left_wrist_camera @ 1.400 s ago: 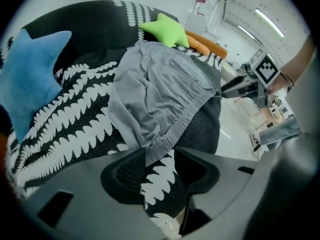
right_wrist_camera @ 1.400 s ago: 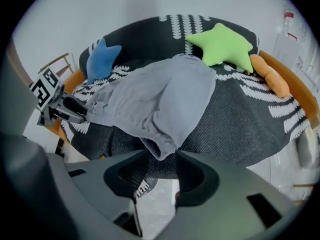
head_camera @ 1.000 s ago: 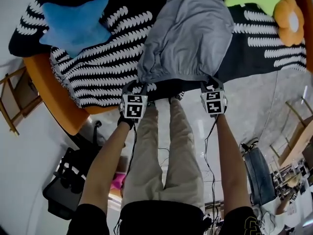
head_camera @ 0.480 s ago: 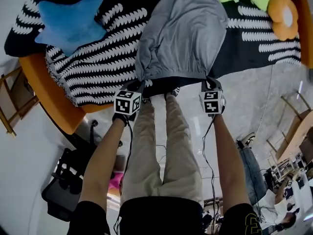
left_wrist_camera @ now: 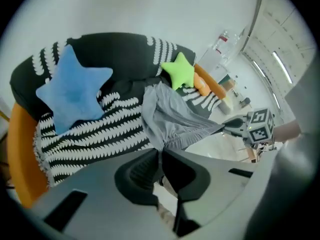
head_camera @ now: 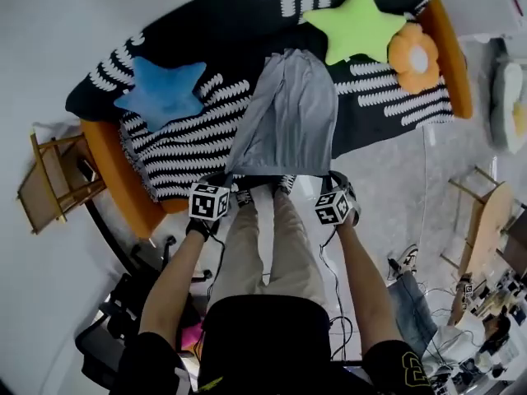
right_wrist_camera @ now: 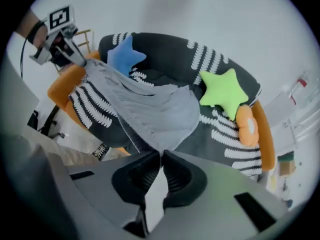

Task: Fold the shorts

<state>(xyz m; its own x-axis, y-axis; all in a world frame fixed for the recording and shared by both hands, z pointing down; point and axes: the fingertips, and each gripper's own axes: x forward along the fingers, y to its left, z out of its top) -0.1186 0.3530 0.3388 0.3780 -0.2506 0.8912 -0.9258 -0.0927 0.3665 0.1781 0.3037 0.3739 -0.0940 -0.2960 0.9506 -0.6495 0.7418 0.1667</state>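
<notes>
Only a yellowish mark like a 3 on the person's right sleeve [head_camera: 401,367].

Bright, even indoor light, soft shadows; fisheye bending and black corners (both gripper views); foreground blurred at 6 o'clock.

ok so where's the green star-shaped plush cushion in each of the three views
Head view: the green star-shaped plush cushion is at upper right, near the top edge.
Left gripper view: just right of centre, above the middle.
Right gripper view: right of centre, about mid-height.
Shared landmark: the grey fabric shorts; their far end lies close beside the cushion in every view.
</notes>
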